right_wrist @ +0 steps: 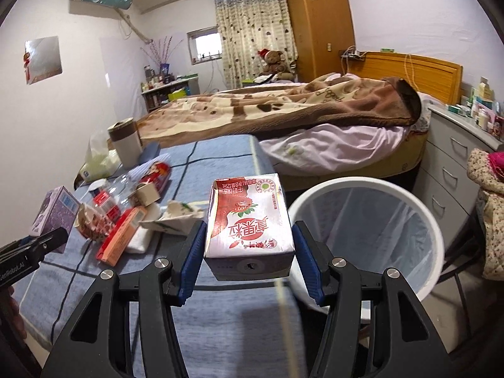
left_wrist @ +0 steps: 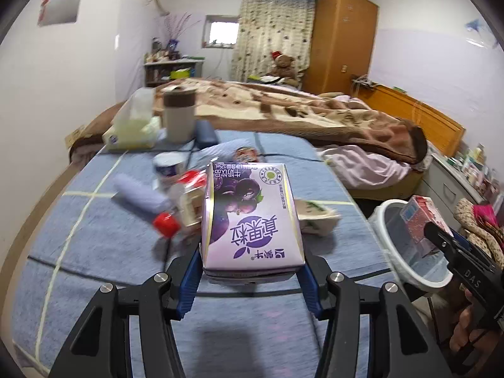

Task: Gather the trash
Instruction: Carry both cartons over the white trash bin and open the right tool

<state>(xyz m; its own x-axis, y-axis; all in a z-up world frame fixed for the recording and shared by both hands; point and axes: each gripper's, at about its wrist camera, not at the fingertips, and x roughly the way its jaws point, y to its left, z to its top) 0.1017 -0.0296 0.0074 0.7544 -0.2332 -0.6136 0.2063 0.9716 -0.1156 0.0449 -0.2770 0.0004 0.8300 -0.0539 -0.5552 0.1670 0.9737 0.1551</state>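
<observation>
My left gripper (left_wrist: 252, 267) is shut on a purple blueberry milk carton (left_wrist: 252, 217) and holds it above the blue cloth-covered table (left_wrist: 94, 252); the carton also shows in the right wrist view (right_wrist: 55, 214). My right gripper (right_wrist: 249, 255) is shut on a red strawberry milk carton (right_wrist: 249, 220), held near the table's right edge beside the white trash bin (right_wrist: 365, 233). In the left wrist view that carton (left_wrist: 422, 220) hangs over the bin (left_wrist: 406, 245). More trash lies on the table: a crushed plastic bottle with a red cap (left_wrist: 165, 223), an orange box (right_wrist: 121, 236), crumpled paper (right_wrist: 176, 217).
A grey and brown cup (left_wrist: 179, 116), a tissue pack (left_wrist: 132, 126) and a small white tub (left_wrist: 168, 165) stand at the table's far left. A bed with a brown blanket (right_wrist: 283, 110) lies behind. A drawer cabinet (right_wrist: 453, 157) stands right of the bin.
</observation>
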